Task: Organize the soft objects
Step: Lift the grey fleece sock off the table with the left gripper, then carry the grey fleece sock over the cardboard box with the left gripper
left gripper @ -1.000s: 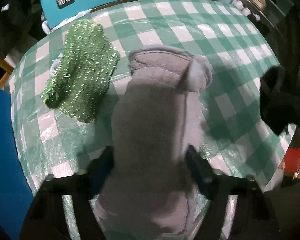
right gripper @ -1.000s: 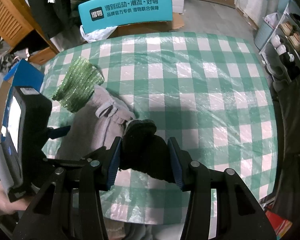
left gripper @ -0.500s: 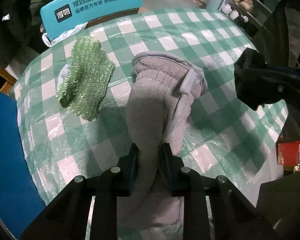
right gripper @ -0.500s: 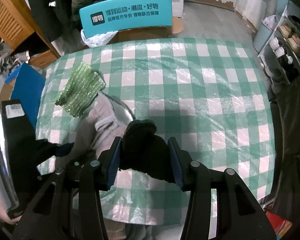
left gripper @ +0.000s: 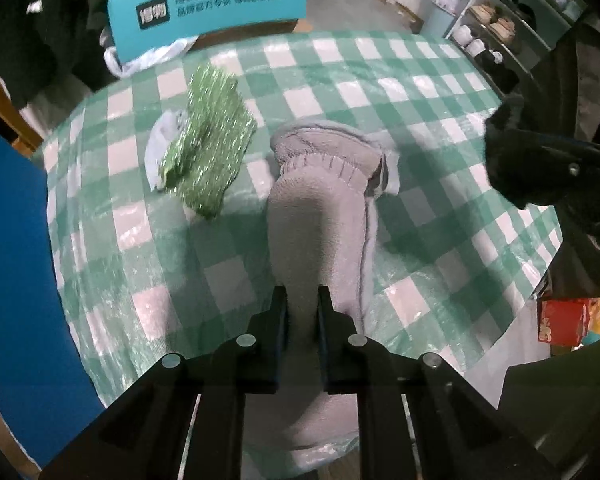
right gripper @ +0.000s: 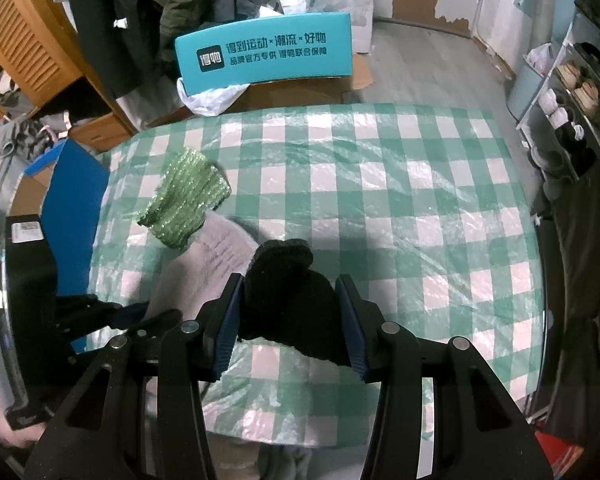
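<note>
Lifting the grey fleece glove (left gripper: 316,216) cleanly means we keep the left gripper (left gripper: 302,300) pinched on its bunched middle, jaws closing nearly together, raising it straight so its cuff clears the checked tablecloth (left gripper: 420,92). Our right gripper (right gripper: 289,304) holds a black knit glove (right gripper: 284,276) between half-spread jaws. A sparkly green glove (left gripper: 208,152) lies beside the grey one.

The teal box (right gripper: 262,56) reads "得物" and "得到运动×潮流×好物"; the smaller line beneath is unclear.
</note>
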